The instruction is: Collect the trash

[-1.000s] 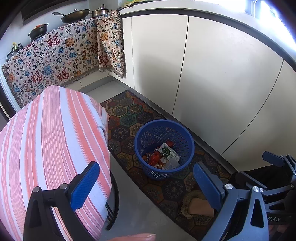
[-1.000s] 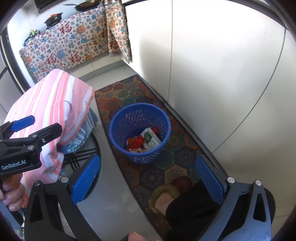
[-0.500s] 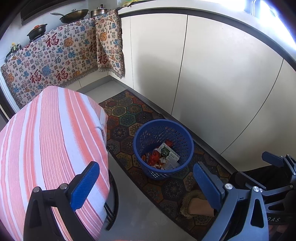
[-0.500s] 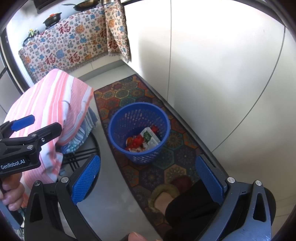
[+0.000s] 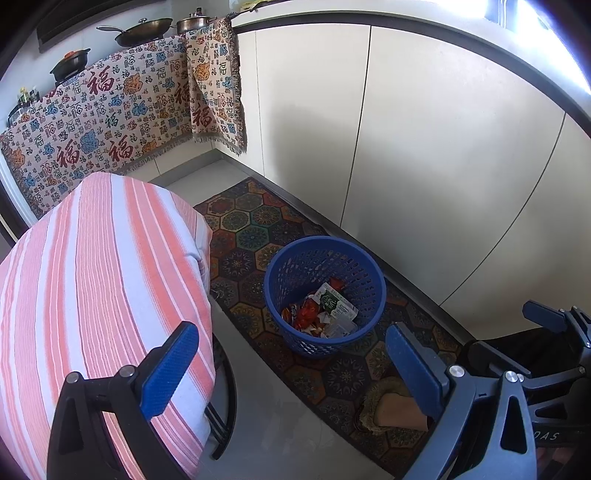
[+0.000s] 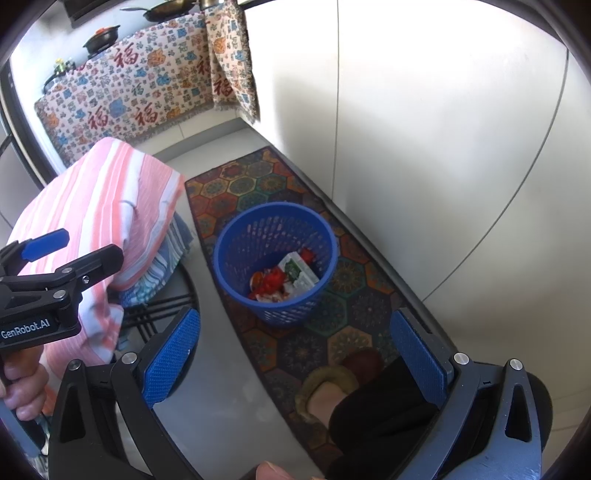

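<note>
A: Left gripper (image 5: 291, 365)?
B: Fingers spread wide, nothing between them. It hangs above the floor, next to the striped cloth (image 5: 99, 295).
A: Right gripper (image 6: 295, 358)?
B: Same, spread wide and empty, over the rug (image 6: 295, 332) edge. A foot in a slipper (image 6: 325, 391) shows below it.
A: Trash?
B: Wrappers (image 5: 321, 310), red ones and a white-green packet, lie in the bottom of the blue basket (image 5: 280, 273). Nothing loose on the floor that I can see.
A: Basket position?
B: Upright on the patterned rug, near the white cabinet doors (image 5: 424, 147), just beside the cloth-covered seat. Both grippers are well apart from it.
A: Background?
B: Pans (image 5: 144, 29) on the counter, patterned cloth (image 5: 110, 118) hanging down in front.
</note>
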{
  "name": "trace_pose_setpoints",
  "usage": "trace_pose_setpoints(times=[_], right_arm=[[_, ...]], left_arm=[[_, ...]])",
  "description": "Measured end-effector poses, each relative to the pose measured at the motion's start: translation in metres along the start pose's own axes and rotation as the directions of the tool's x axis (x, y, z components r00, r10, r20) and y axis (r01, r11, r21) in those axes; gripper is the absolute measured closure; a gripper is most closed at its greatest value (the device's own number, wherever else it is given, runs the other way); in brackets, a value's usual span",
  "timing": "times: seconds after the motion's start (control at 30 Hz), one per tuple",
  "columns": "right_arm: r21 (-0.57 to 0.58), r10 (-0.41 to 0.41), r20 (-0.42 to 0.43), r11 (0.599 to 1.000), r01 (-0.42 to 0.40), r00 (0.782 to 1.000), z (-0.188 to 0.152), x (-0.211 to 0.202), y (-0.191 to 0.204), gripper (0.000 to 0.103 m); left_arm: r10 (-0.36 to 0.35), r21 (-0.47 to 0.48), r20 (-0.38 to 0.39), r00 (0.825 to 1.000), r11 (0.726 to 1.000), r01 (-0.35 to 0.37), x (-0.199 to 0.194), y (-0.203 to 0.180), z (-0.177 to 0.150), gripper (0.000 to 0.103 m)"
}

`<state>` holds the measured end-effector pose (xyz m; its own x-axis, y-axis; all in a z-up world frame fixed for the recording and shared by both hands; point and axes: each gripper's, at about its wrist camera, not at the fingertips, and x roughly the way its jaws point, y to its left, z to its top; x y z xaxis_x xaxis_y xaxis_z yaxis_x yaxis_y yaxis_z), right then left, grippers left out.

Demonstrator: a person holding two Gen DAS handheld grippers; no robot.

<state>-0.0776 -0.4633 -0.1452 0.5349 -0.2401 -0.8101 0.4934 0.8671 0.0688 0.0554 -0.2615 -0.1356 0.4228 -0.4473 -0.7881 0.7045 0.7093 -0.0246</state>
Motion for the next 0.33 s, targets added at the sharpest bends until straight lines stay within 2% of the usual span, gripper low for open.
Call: trace_pose_setpoints(times=[0.33], right_arm=[[0.001, -0.01, -0.013, 1.0, 0.01, 1.0, 0.001, 0.003, 0.004, 0.0]], left_arm=[[0.008, -0.028, 0.008, 1.0, 1.0, -0.008, -0.008, 0.011, -0.006, 0.001]])
